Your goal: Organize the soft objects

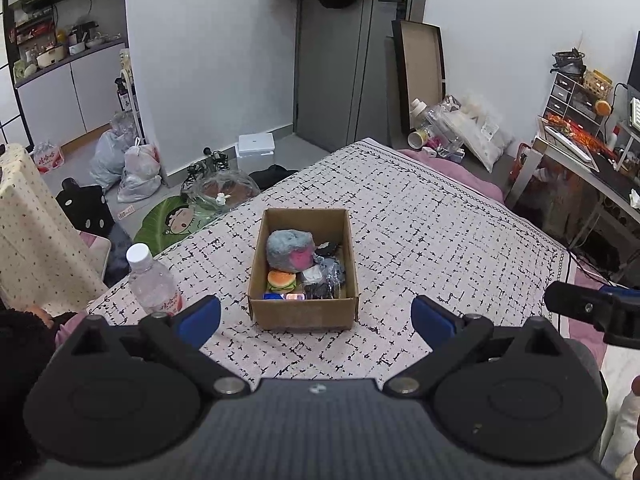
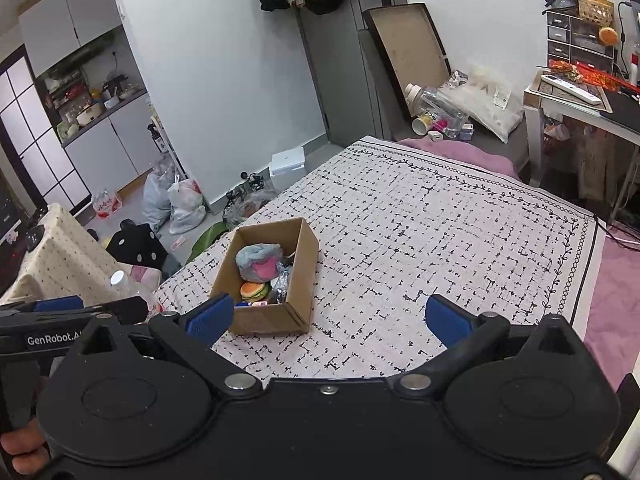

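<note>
A brown cardboard box [image 1: 304,314] stands on the patterned bedspread [image 1: 420,232]. Inside lie a grey and pink plush [image 1: 289,250], a burger toy [image 1: 281,280], dark wrapped items [image 1: 330,276] and small blue and pink things. My left gripper [image 1: 316,318] is open and empty, just before the box's near wall. My right gripper [image 2: 330,320] is open and empty, to the right of the box [image 2: 272,320], above the bedspread [image 2: 440,232]. The plush [image 2: 258,262] and burger toy [image 2: 254,291] also show in the right wrist view.
A clear water bottle [image 1: 154,284] stands on the bed left of the box. Bags [image 1: 128,164], a white box [image 1: 256,148] and clutter lie on the floor beyond. A desk [image 2: 580,100] stands at the right. The left gripper's body [image 2: 60,320] shows left in the right wrist view.
</note>
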`<action>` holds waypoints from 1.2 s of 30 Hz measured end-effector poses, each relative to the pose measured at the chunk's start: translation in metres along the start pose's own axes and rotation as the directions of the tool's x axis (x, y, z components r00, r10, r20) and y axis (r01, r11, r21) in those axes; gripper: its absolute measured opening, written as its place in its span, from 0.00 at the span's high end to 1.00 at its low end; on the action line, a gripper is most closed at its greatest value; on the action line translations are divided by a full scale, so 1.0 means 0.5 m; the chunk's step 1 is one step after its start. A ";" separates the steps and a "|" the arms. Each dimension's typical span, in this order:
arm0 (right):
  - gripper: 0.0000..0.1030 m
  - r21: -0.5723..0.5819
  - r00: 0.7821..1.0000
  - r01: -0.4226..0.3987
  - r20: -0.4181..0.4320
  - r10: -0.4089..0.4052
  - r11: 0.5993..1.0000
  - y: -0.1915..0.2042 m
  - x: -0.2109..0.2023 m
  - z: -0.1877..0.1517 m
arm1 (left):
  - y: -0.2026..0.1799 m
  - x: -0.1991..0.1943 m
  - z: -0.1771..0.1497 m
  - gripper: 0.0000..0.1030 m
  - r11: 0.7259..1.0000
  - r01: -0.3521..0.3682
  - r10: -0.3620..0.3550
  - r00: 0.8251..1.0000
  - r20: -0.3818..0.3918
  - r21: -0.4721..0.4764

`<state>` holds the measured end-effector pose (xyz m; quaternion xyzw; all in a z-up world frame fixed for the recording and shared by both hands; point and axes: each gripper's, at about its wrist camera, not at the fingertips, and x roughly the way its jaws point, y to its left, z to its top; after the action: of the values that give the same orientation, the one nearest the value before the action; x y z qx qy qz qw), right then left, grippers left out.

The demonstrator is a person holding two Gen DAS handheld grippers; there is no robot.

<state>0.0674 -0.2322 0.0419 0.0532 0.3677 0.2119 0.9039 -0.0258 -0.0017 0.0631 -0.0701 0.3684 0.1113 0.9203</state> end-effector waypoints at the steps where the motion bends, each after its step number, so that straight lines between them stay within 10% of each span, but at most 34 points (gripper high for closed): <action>1: 0.00 -0.004 1.000 0.000 -0.002 0.000 1.000 0.001 0.001 0.000 | 0.001 0.001 0.000 0.02 1.000 0.000 0.000 1.000 0.000 0.000; 36: 0.00 -0.030 1.000 0.005 -0.020 -0.006 1.000 0.025 0.011 -0.003 | 0.023 0.010 0.001 0.02 1.000 0.007 -0.007 1.000 -0.005 -0.023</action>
<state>0.0657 -0.2188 0.0402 0.0364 0.3734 0.2155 0.9015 -0.0248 0.0103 0.0594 -0.0823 0.3691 0.1122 0.9189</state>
